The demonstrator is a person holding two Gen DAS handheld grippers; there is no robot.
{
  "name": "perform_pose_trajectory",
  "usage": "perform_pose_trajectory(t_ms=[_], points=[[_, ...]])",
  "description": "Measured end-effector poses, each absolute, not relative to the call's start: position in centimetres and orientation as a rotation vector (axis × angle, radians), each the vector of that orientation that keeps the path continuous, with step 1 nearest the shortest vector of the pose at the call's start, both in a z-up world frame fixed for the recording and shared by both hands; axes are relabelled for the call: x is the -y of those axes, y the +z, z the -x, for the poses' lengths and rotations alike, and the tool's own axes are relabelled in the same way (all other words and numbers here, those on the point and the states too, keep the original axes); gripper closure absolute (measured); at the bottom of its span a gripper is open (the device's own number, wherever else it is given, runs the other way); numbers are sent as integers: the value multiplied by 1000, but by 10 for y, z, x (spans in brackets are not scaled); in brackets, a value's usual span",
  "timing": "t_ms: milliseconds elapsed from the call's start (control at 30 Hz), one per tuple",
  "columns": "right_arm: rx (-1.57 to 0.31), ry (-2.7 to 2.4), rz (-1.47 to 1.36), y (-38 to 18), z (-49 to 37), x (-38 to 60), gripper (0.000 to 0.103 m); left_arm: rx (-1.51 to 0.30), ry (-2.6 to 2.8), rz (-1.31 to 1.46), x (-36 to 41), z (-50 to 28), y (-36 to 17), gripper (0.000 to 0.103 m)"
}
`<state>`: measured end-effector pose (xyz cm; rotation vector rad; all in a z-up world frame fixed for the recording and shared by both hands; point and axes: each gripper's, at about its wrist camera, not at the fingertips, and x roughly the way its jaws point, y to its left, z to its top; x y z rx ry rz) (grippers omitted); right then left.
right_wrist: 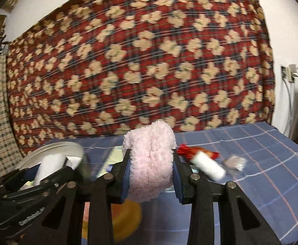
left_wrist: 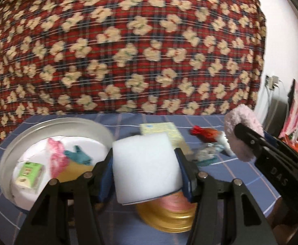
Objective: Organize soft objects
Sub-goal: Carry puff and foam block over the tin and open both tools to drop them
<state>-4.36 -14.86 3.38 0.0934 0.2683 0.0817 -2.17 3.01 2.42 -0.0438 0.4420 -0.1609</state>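
Left wrist view shows my left gripper point(left_wrist: 146, 166) pinching a white foam block point(left_wrist: 145, 163) above the blue cloth point(left_wrist: 240, 175), beside the round tin point(left_wrist: 53, 126), while my right gripper point(right_wrist: 152, 175) squeezes a pink fluffy pad point(right_wrist: 151, 163), both lifted, I judge, for sorting.

Place: I read a home bedroom | ahead of my grippers: red plaid flowered blanket point(left_wrist: 128, 47) hung as backdrop | beneath them: blue checked bedsheet point(right_wrist: 251, 153) | right: white wall, socket with plugs point(left_wrist: 271, 81)
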Motion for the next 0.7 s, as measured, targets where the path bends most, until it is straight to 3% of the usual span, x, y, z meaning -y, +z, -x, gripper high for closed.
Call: perform_pose_trajectory(t_ms=[700], points=[[-261,266,-70,43,12,34,65,-432,108,91,-138,6,14,48]])
